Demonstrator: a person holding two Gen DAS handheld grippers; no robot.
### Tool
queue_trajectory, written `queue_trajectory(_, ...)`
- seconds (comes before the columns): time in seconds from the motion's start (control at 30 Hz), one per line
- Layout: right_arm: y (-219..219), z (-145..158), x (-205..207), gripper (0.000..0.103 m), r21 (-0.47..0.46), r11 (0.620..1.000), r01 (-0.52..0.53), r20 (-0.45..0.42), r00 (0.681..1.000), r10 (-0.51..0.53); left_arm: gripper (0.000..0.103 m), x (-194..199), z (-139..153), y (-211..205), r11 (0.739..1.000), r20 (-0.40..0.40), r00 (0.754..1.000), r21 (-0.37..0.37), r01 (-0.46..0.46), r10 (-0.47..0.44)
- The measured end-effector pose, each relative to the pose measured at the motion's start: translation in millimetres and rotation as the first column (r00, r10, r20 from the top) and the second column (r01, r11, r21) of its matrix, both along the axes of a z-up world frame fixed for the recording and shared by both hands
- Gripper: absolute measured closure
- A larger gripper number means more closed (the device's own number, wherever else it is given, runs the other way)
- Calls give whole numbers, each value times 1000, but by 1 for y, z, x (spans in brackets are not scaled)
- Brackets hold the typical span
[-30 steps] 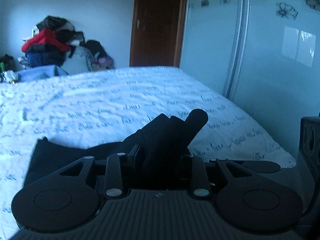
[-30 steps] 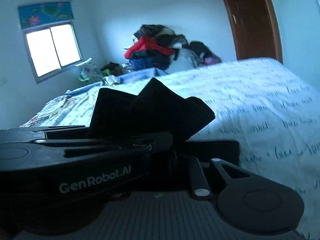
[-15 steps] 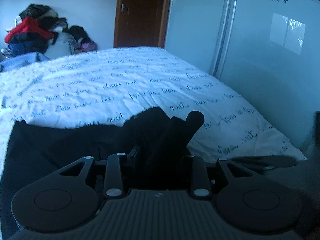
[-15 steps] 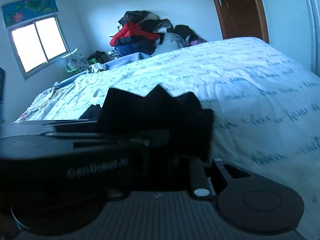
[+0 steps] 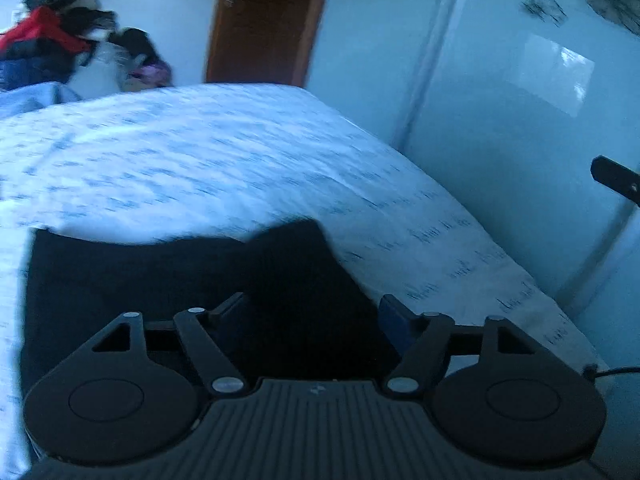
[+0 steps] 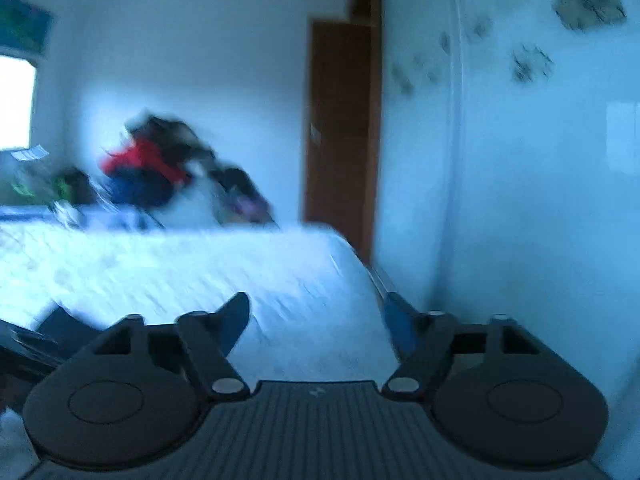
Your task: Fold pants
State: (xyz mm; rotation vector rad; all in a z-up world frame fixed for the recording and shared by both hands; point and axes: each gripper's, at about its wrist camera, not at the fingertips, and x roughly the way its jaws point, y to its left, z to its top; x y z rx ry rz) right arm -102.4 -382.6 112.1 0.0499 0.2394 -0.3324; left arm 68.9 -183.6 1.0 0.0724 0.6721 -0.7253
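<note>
Left wrist: left gripper (image 5: 312, 312) opening over limp black pants (image 5: 160, 280); right gripper (image 6: 316, 320) opening, empty. Regrip an edge.

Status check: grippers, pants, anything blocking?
Left hand-held gripper opening, black pants loose between its jaws. Right hand-held gripper opening, empty. Pants lie on the bed. Nothing in the way.

A wide bed covered in a white sheet printed with blue script (image 5: 224, 152) fills the room. Beyond it, a blurred heap of red, blue and dark clothes (image 6: 160, 168) lies against the pale wall. A brown wooden door (image 5: 268, 20) stands beside a glossy pale wardrobe panel with flower motifs (image 5: 520, 92). Daylight enters through a bright window (image 6: 14, 104).
</note>
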Motion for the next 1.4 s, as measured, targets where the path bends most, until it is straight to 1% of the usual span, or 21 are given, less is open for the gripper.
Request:
queue_trajectory(0.1,9,-14,46,27,108,977,-182,-29,982,186,21,17,5,26,990,58,989,28,-136,135)
queue_trajectory(0.2,19,-47,113,28,249,917,-311,-96,935,343,21,38,2,43,957,118,960,114,-267,254)
queue_trajectory(0.27,22,-69,156,28,352,868,-350,-130,900,416,21,51,-2,51,934,135,945,162,-318,298)
queue_trajectory(0.37,24,-96,199,28,403,862,-308,-227,879,420,22,67,-7,62,914,120,934,198,-355,337)
queue_trajectory(0.4,22,-103,207,34,424,851,-308,-241,868,434,22,69,-8,64,913,114,933,198,-358,341)
queue_trajectory(0.43,22,-110,213,52,458,830,-319,-240,854,461,21,71,-10,65,913,110,934,199,-356,340)
queue_trajectory(0.47,21,-113,213,58,473,818,-328,-234,848,476,21,72,-12,65,913,109,935,203,-354,338)
queue_trajectory(0.5,22,-113,212,65,465,819,-337,-231,846,480,21,73,-14,64,911,109,934,210,-355,339)
queue_trajectory(0.53,24,-112,209,87,439,833,-336,-235,852,468,21,74,-16,62,908,109,934,218,-357,340)
queue_trajectory(0.57,29,-110,207,91,403,859,-316,-250,865,435,21,77,-19,60,907,109,935,226,-355,338)
queue_trajectory(0.7,28,-107,207,92,389,876,-285,-256,880,400,20,82,-33,52,886,128,927,273,-375,353)
queue_trajectory(0.87,28,-100,191,92,323,918,-231,-247,916,317,19,75,-33,58,884,153,923,271,-382,352)
queue_trajectory(0.9,22,-100,191,92,367,898,-242,-229,913,339,19,76,-33,58,882,149,922,274,-385,356)
queue_trajectory(0.97,8,-103,196,91,512,814,-275,-184,890,416,19,80,-32,61,885,112,921,254,-390,373)
queue_trajectory(1.07,-3,-105,203,84,590,772,-239,-166,899,405,19,80,-28,63,895,76,922,224,-386,379)
queue_trajectory(1.1,-8,-108,206,85,628,740,-239,-145,899,414,19,79,-28,63,894,79,922,226,-386,378)
queue_trajectory(1.17,-17,-115,211,84,711,660,-242,-105,892,440,19,77,-28,61,894,91,925,236,-380,369)
queue_trajectory(1.23,-24,-125,214,82,802,542,-251,-49,877,479,19,76,-28,59,895,101,926,239,-376,363)
queue_trajectory(1.27,-25,-129,215,82,824,501,-264,-20,871,491,19,76,-29,58,896,102,927,238,-376,362)
queue_trajectory(1.3,-25,-131,218,82,836,478,-271,-9,863,505,19,76,-29,57,895,101,926,239,-377,363)
queue_trajectory(1.4,-22,-138,231,80,836,488,-250,-36,863,504,19,78,-31,54,891,94,923,238,-385,374)
